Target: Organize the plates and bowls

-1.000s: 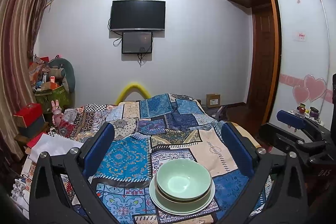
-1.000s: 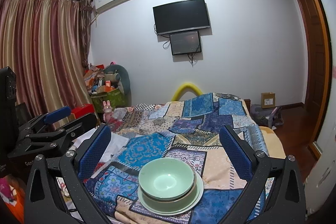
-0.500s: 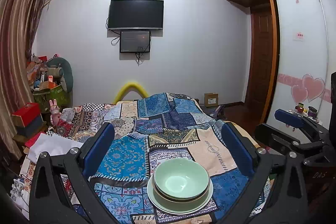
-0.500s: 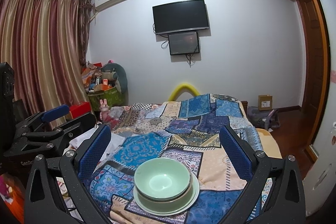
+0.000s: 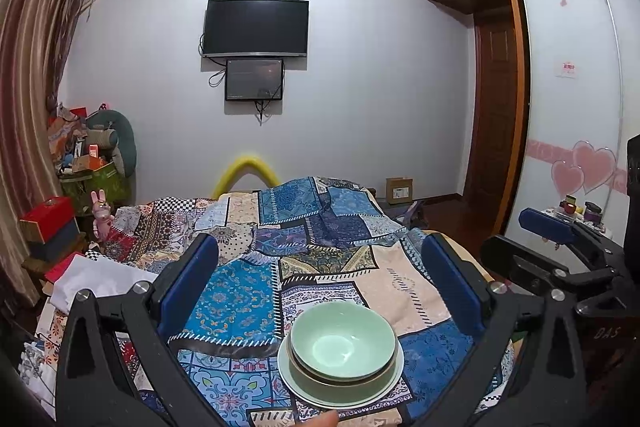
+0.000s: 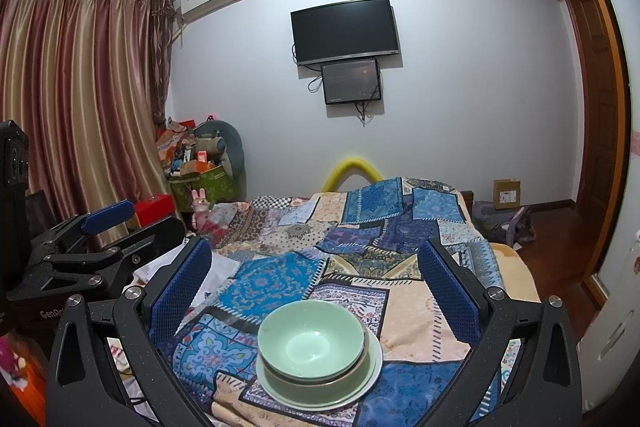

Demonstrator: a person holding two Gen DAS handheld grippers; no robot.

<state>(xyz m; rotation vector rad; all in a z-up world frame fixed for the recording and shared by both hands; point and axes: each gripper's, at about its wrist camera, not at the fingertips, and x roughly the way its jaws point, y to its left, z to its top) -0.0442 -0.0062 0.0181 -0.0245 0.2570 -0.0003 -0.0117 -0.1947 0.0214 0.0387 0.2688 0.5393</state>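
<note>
A stack of pale green dishes sits on the patchwork bedspread: a bowl [image 5: 343,343] nested in a second bowl, on a plate [image 5: 298,383]. The same bowl [image 6: 311,341] and plate [image 6: 370,367] show in the right wrist view. My left gripper [image 5: 320,291] is open and empty, held above and just behind the stack. My right gripper [image 6: 314,287] is open and empty, also above the stack. Each gripper shows in the other's view: the right one [image 5: 560,255] at the right edge, the left one [image 6: 92,239] at the left edge.
The bed [image 5: 240,291] is covered with a blue and beige patchwork cloth, with white cloth [image 5: 100,277] at its left. Boxes and clutter [image 5: 80,163] stand at the far left by the curtain. A wardrobe [image 5: 572,107] and door are on the right.
Both grippers have drifted slightly; the stack sits a little further left in both views. Nothing was gripped or released.
</note>
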